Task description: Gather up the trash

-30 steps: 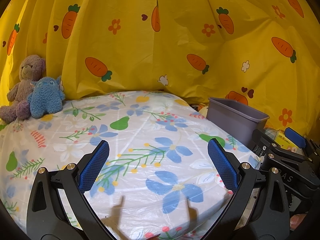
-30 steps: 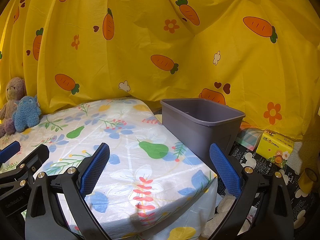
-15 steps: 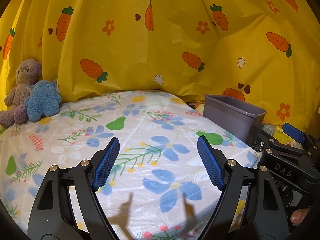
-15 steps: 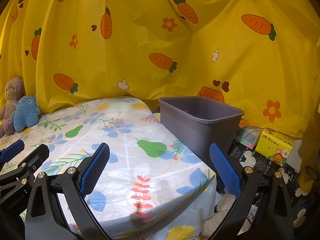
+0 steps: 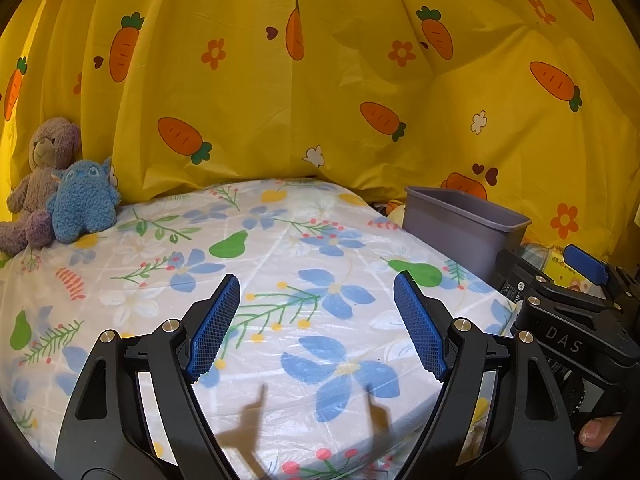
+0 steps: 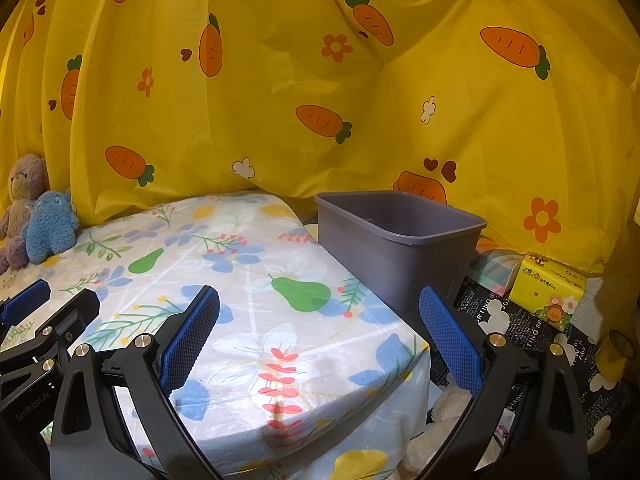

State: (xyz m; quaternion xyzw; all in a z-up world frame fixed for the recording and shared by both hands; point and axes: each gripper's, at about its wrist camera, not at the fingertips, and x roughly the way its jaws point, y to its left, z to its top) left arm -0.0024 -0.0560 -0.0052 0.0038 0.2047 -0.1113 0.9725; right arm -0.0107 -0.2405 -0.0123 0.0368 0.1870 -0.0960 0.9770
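While both claws hang over the near edge of the surface, neither holds anything: the left claw (image 5: 316, 328) has its pads apart over a blue flower at lower centre of its view, and the right claw (image 6: 320, 340) stands wider apart at the lower middle of its own. No scrap of trash shows on the flowered surface (image 6: 248, 280). That bare cover fits two stages alike: trash already dropped in the bin, or trash lying out of view. The bin's inside is mostly hidden below its rim, so I cannot tell which.

To do this well, I judge the claws should stay apart until a piece sits squarely between the pads, and any carry should clear the bin's rim.

Past the surface, right of centre, stands one grey bin (image 6: 400, 240), touching the surface's right edge. One yellow tissue pack (image 6: 550, 292) lies at the right beyond it. Two plush toys, a bear (image 5: 44, 176) and a blue one (image 5: 84, 204), sit touching at the far left against one carrot curtain (image 5: 320, 80).
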